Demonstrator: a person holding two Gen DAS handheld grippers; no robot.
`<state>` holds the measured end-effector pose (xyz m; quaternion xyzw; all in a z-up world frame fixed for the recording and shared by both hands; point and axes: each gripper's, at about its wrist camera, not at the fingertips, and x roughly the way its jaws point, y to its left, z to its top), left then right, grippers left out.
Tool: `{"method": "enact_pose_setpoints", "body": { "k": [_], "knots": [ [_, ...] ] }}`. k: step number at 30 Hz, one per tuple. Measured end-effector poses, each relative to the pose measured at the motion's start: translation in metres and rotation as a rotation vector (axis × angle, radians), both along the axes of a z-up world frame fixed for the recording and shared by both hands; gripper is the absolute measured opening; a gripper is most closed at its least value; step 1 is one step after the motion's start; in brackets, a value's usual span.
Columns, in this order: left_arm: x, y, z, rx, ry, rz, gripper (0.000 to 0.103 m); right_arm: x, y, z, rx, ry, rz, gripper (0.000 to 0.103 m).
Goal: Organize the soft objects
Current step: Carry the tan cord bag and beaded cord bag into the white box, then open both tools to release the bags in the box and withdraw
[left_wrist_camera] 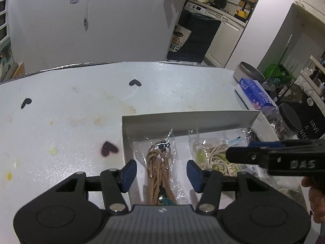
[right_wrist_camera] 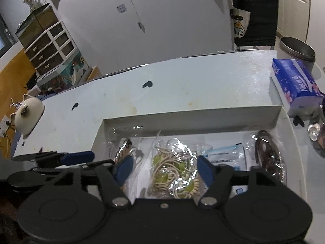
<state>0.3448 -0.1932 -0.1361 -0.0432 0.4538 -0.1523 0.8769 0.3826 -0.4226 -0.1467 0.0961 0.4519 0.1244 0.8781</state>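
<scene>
A shallow white box (left_wrist_camera: 182, 120) (right_wrist_camera: 191, 117) sits on the table and holds several clear plastic bags. My left gripper (left_wrist_camera: 161, 172) is open, its blue fingers either side of a bag of brown cord (left_wrist_camera: 159, 174). My right gripper (right_wrist_camera: 165, 169) is open over a bag of cream cord with green beads (right_wrist_camera: 174, 172) (left_wrist_camera: 211, 158). A bag of dark brown cord (right_wrist_camera: 268, 152) lies at the box's right end, and a flat packet with a blue label (right_wrist_camera: 223, 154) beside it. The right gripper (left_wrist_camera: 270, 158) shows side-on in the left wrist view.
The white table (left_wrist_camera: 71, 132) has black heart marks and stains. A blue tissue pack (right_wrist_camera: 294, 83) (left_wrist_camera: 256, 95) and a metal tin (right_wrist_camera: 296, 50) stand at the right. A white ceramic figure (right_wrist_camera: 28, 116) sits at the left table edge. A dark-lidded jar (left_wrist_camera: 288, 120) is right of the box.
</scene>
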Motion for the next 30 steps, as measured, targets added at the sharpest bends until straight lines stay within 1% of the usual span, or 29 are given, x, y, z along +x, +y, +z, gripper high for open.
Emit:
{"method": "enact_pose_setpoints", "body": {
  "k": [1, 3, 6, 8, 9, 13, 16, 17, 19, 21, 25, 27, 30],
  "knots": [
    [0.000, -0.001, 0.001, -0.002, -0.003, -0.002, 0.047, 0.000, 0.000, -0.002, -0.010, 0.007, 0.001, 0.059],
    [0.000, -0.002, 0.003, -0.003, -0.006, -0.013, 0.039, 0.002, 0.002, -0.007, -0.026, 0.026, 0.008, 0.048],
    [0.001, -0.007, -0.001, 0.011, 0.007, -0.037, 0.029, 0.008, 0.006, -0.021, -0.039, 0.057, 0.034, 0.041],
    [0.002, -0.009, -0.007, 0.024, 0.022, -0.050, 0.029, 0.011, 0.010, -0.031, -0.048, 0.071, 0.042, 0.040],
    [0.002, -0.010, -0.010, 0.030, 0.030, -0.052, 0.029, 0.011, 0.012, -0.034, -0.050, 0.060, 0.047, 0.040],
    [0.003, -0.008, -0.018, 0.033, 0.051, -0.037, 0.029, 0.012, 0.022, -0.035, -0.082, 0.043, 0.076, 0.040],
    [0.001, -0.006, -0.013, 0.029, 0.039, -0.026, 0.028, 0.012, 0.019, -0.030, -0.061, 0.057, 0.057, 0.040],
    [-0.001, -0.005, -0.010, 0.025, 0.034, -0.021, 0.030, 0.011, 0.016, -0.028, -0.046, 0.058, 0.046, 0.040],
    [-0.004, -0.002, -0.003, 0.009, 0.021, -0.003, 0.032, 0.005, 0.012, -0.018, -0.035, 0.036, 0.032, 0.047],
    [-0.007, 0.000, 0.005, -0.006, 0.011, 0.012, 0.043, -0.003, 0.009, -0.007, -0.040, 0.003, 0.036, 0.055],
    [-0.020, 0.004, 0.023, -0.008, -0.015, 0.045, 0.054, -0.018, -0.001, 0.014, -0.045, -0.047, 0.040, 0.059],
    [-0.029, 0.006, 0.031, -0.005, -0.023, 0.067, 0.065, -0.026, -0.007, 0.024, -0.046, -0.071, 0.043, 0.061],
    [-0.045, 0.010, 0.043, -0.006, -0.043, 0.103, 0.077, -0.037, -0.013, 0.037, -0.050, -0.103, 0.049, 0.065]
  ]
}}
